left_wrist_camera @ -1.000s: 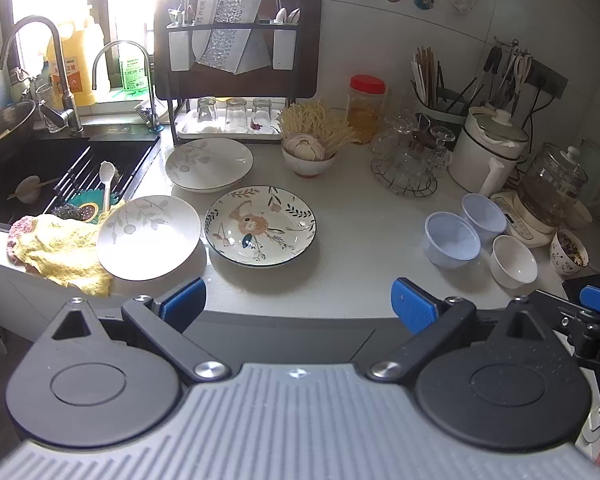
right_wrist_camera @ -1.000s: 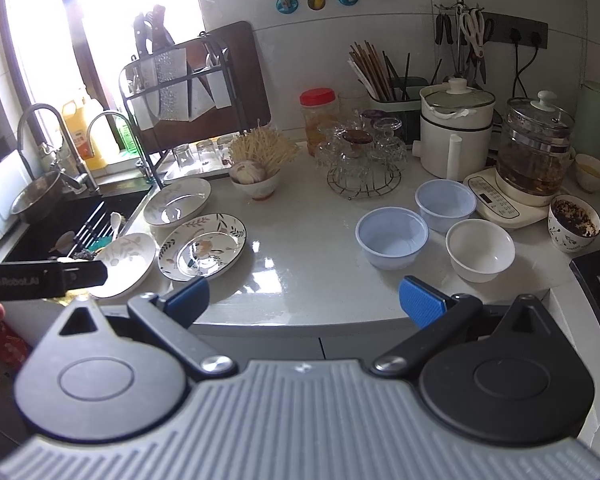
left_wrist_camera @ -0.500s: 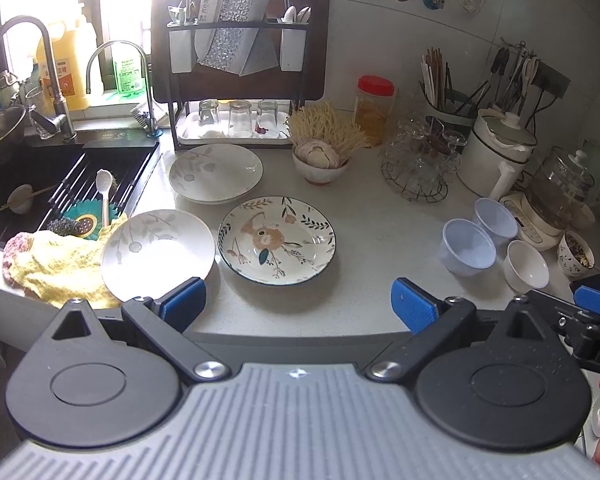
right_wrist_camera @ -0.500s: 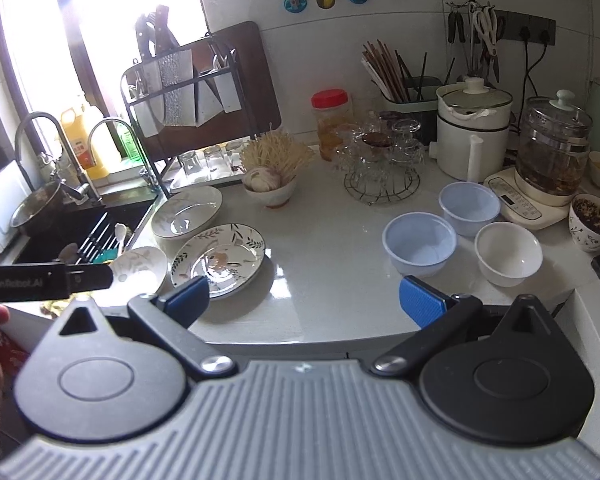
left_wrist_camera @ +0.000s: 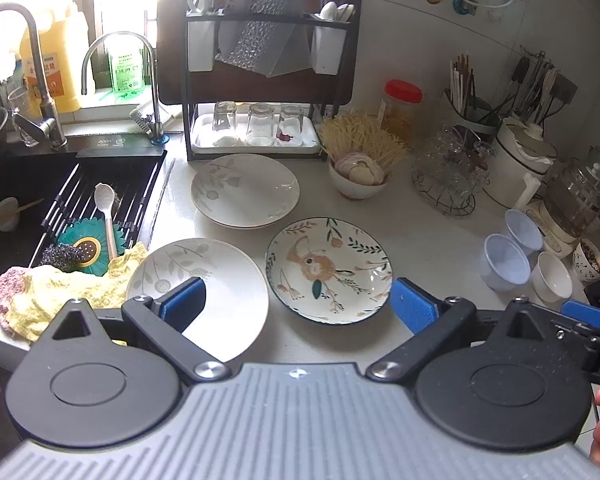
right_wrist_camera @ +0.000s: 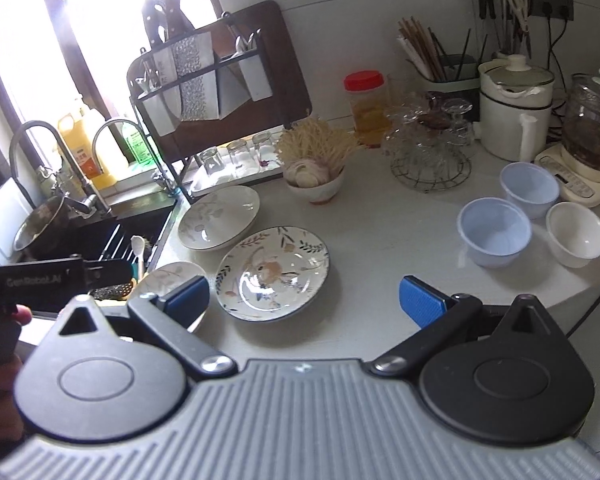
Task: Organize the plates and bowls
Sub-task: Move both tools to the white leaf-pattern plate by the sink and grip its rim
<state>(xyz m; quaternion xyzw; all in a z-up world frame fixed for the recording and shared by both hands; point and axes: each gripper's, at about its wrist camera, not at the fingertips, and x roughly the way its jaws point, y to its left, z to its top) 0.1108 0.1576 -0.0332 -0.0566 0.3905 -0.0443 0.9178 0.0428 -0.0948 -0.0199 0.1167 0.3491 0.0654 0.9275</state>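
From left to right, three plates lie unstacked by the sink: a white leaf-print plate (left_wrist_camera: 204, 280), a second one (left_wrist_camera: 245, 189) behind it, then a floral plate (left_wrist_camera: 328, 270). Three bowls (right_wrist_camera: 494, 232) cluster far right. I hold my left gripper (left_wrist_camera: 296, 300) and right gripper (right_wrist_camera: 304, 294) wide and empty over the counter edge, presumably ready to stack plates.

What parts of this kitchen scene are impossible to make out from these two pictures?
- Near white plate: its front edge is hidden behind the left gripper in the left wrist view.
- Bottle labels on the windowsill: too small and washed out by window glare.
- Far white plate: whether it is one plate or two stacked is unclear.
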